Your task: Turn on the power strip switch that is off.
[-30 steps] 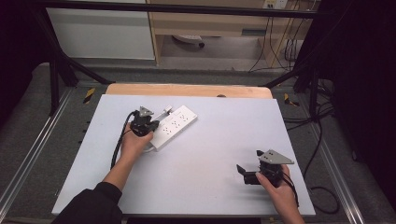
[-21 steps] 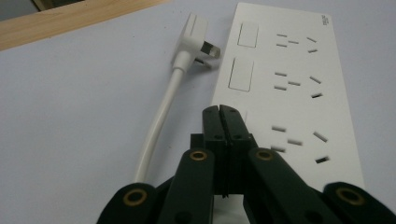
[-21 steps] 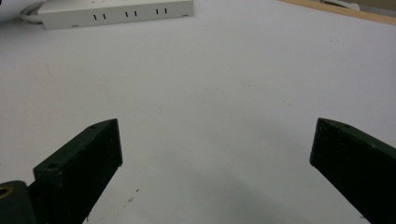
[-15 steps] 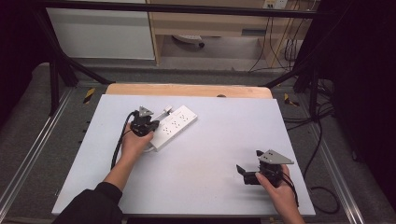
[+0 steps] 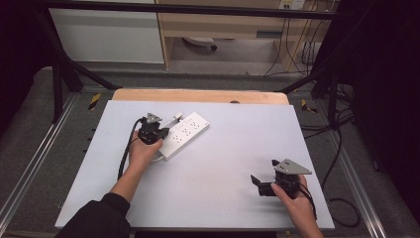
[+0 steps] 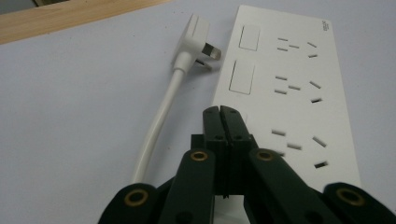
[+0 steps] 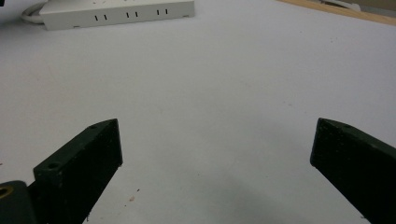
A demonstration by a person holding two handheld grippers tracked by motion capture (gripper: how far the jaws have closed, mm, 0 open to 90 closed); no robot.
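Observation:
A white power strip (image 5: pixel 184 134) lies flat on the grey table top (image 5: pixel 233 144), left of centre and turned at an angle. In the left gripper view its sockets and two switches face up on the strip (image 6: pixel 289 88). A white plug (image 6: pixel 198 44) on a white cord (image 6: pixel 156 126) rests loose on the table beside the strip. My left gripper (image 5: pixel 157 132) is shut, jaws pressed together with nothing visible between them, tips (image 6: pixel 220 112) at the strip's near edge. My right gripper (image 5: pixel 264 172) is open and low over bare table at the front right, jaws (image 7: pixel 215 154) spread wide; the strip (image 7: pixel 116 11) lies far ahead.
A wooden strip (image 5: pixel 198 95) runs along the table's far edge. A black cable (image 5: pixel 124 158) trails from the left gripper along the forearm. Metal frame rails (image 5: pixel 29 163) flank the table, and more cables (image 5: pixel 341 148) hang off to the right.

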